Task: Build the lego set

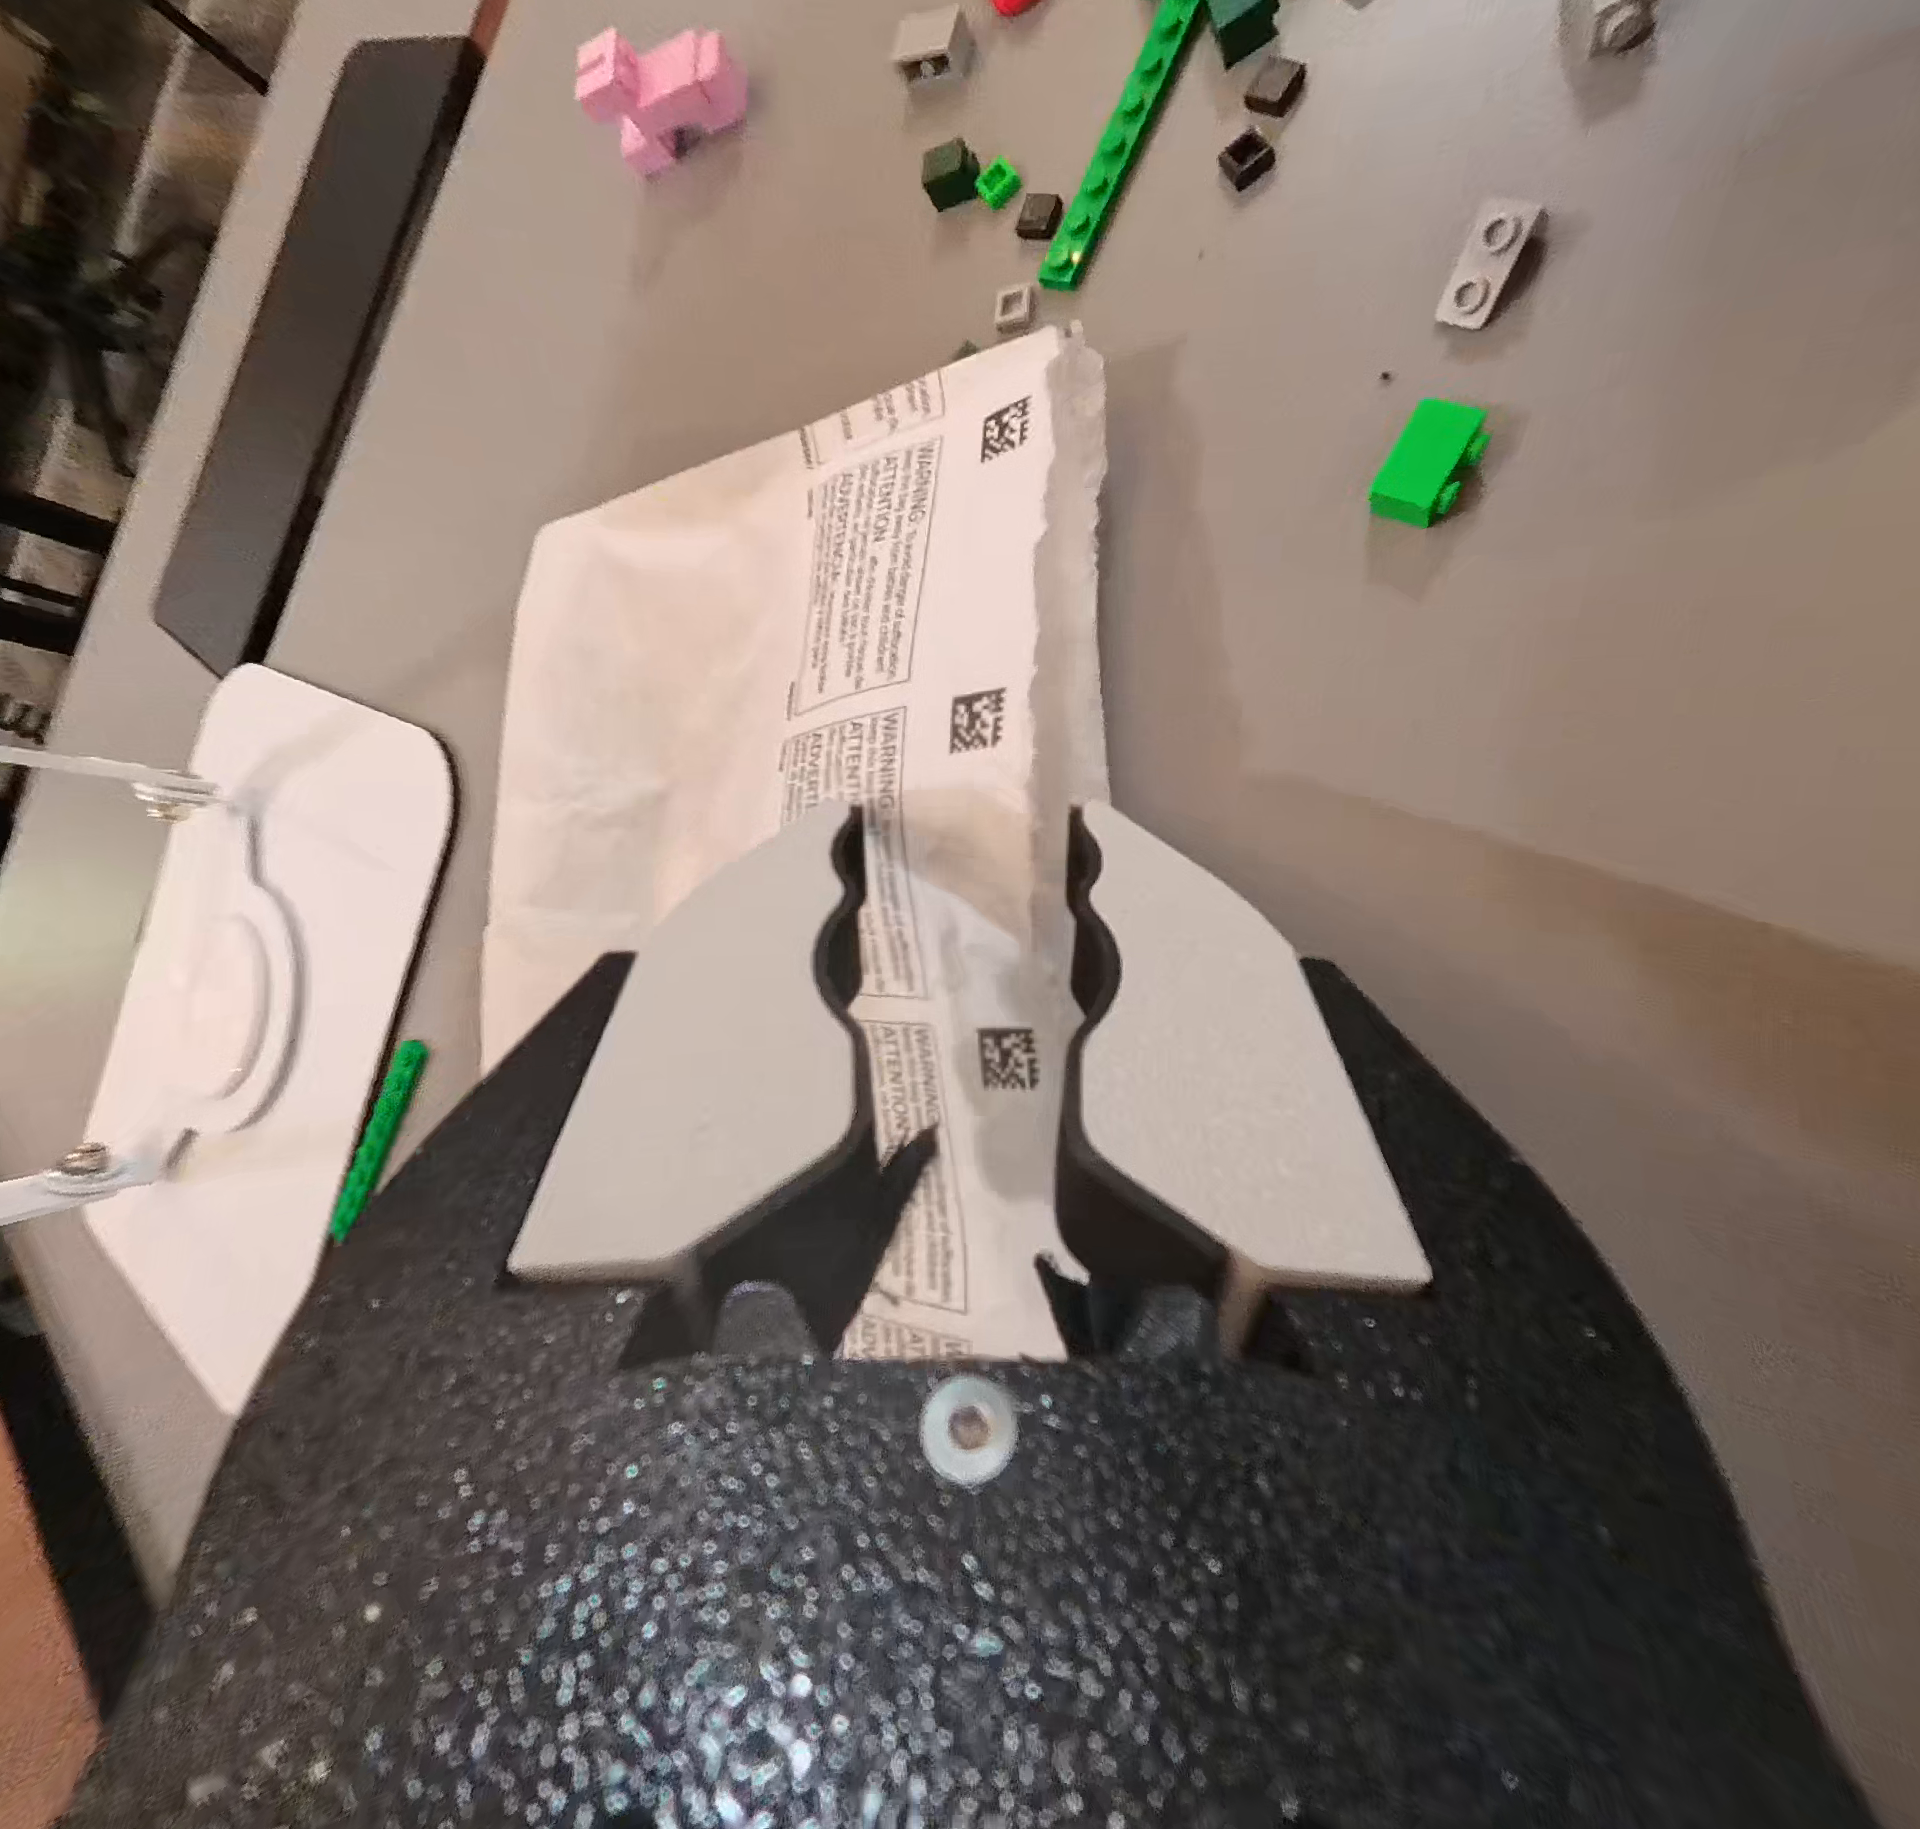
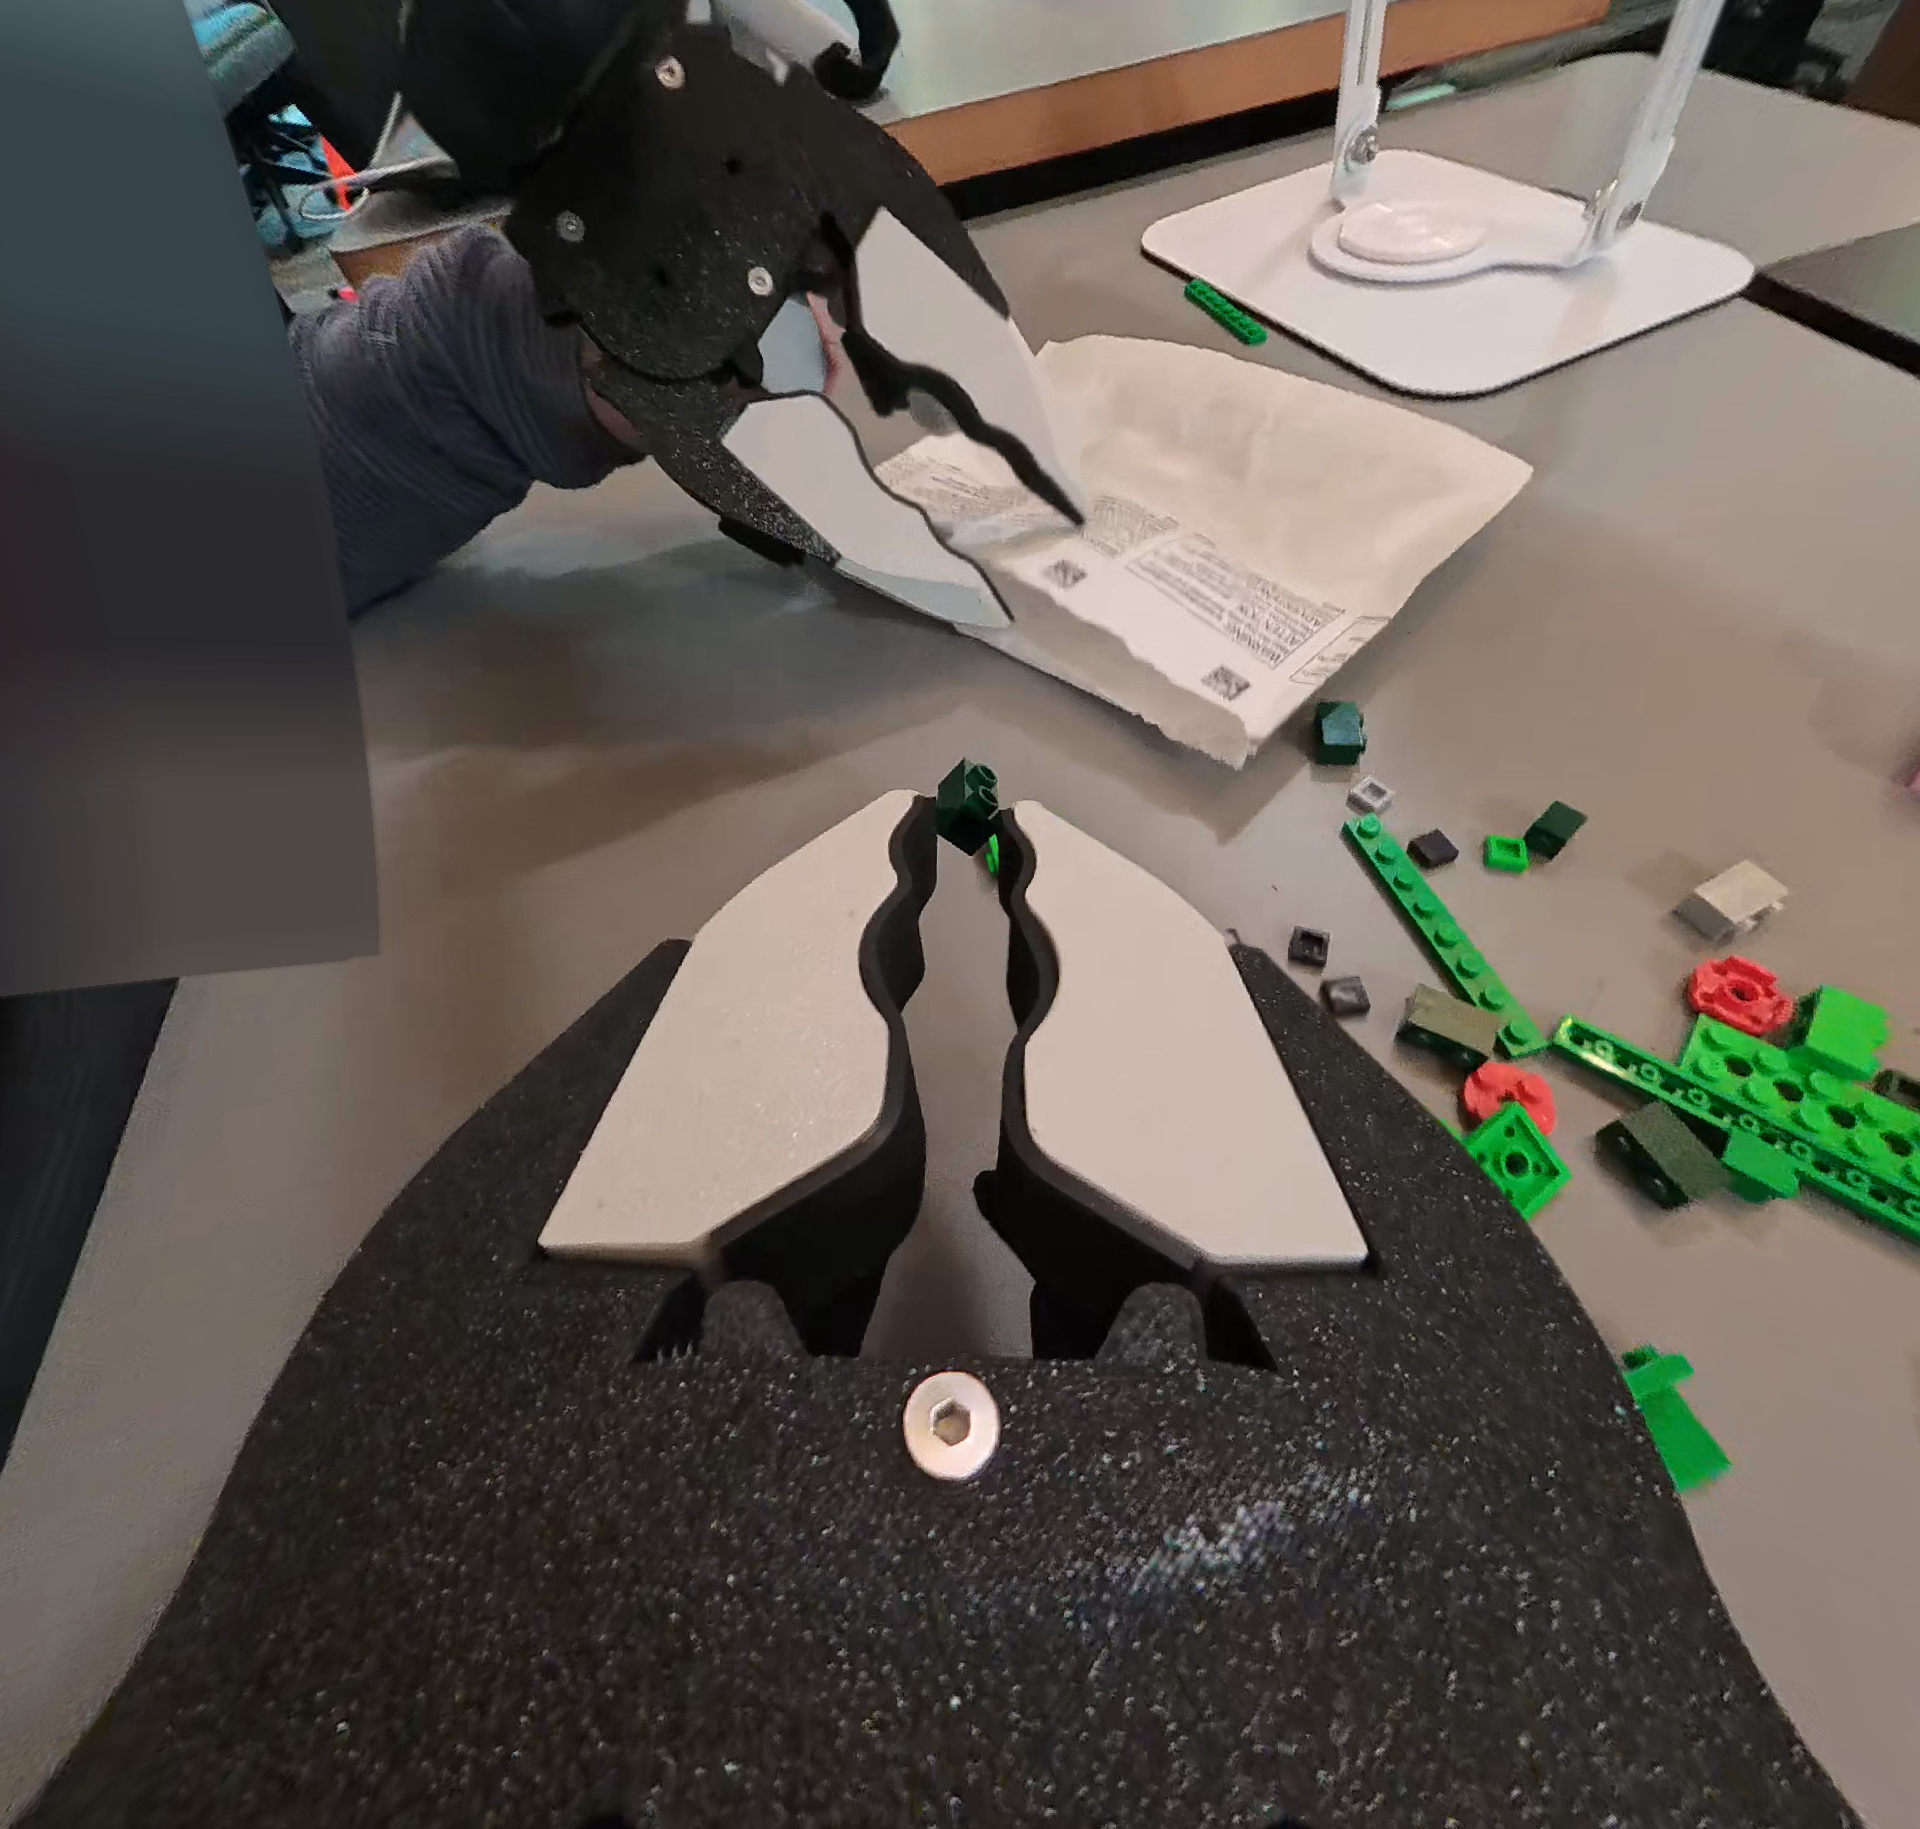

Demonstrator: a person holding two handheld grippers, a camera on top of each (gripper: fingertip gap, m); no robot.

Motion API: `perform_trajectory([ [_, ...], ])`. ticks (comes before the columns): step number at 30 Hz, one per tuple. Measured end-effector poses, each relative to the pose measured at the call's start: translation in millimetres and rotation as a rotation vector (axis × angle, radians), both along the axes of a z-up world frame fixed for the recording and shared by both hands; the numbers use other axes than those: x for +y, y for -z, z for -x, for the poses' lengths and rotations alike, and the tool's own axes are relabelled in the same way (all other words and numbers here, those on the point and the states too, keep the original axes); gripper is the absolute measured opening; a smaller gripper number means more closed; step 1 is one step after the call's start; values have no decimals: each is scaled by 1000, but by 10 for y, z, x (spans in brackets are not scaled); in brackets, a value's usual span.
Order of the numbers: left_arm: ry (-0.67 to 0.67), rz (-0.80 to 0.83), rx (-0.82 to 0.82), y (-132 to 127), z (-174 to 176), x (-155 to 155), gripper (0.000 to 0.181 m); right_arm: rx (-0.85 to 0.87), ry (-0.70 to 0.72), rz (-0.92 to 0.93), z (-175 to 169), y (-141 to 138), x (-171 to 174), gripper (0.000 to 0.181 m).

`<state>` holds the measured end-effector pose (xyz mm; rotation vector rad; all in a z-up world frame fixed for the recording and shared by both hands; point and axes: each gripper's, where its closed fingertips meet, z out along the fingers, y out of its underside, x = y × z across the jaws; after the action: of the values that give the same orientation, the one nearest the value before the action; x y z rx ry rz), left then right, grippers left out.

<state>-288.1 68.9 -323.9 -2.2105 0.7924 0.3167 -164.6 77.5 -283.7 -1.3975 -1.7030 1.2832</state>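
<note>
My left gripper [image 1: 966,823] is open and low over a torn white paper bag [image 1: 727,688], whose ragged edge runs between the jaws. In the right wrist view this gripper [image 2: 1039,569] points down with its tips at the bag [image 2: 1299,470]. My right gripper [image 2: 968,808] is shut on a small dark green brick [image 2: 966,803] and holds it just above the grey table. Loose bricks lie to the right: a long green plate [image 2: 1439,932], red round pieces [image 2: 1740,990] and a wide green plate [image 2: 1808,1093]. A pink pig figure [image 1: 665,96] stands beyond the bag.
A white stand base [image 2: 1455,273] sits behind the bag, with a thin green bar [image 2: 1226,311] beside it. A bright green brick [image 1: 1429,465] and a grey two-stud plate [image 1: 1491,262] lie apart. A black slab [image 1: 312,325] lies near the table edge. A person's sleeve [image 2: 436,408] rests on the table. There is about 12 cm between the tips of the two grippers. It is some 11 cm from my right tips to the long green plate [image 2: 1439,932]. My left wrist view [image 1: 1137,106] looks at it from another angle. About 20 cm separates my left fingertips from the pink pig figure [image 1: 665,96].
</note>
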Motion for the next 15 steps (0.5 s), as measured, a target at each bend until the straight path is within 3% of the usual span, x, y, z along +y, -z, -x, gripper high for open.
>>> perform_trajectory([
  [1,-2,12,-14,12,5,-7,33,14,3,-13,20,-18,-11,10],
  [9,-91,-121,-191,-403,-17,46,0,132,76,-291,499,-226,-120,10],
  [15,-131,-171,-256,-595,-32,54,0,100,164,-565,835,-261,-79,11],
])
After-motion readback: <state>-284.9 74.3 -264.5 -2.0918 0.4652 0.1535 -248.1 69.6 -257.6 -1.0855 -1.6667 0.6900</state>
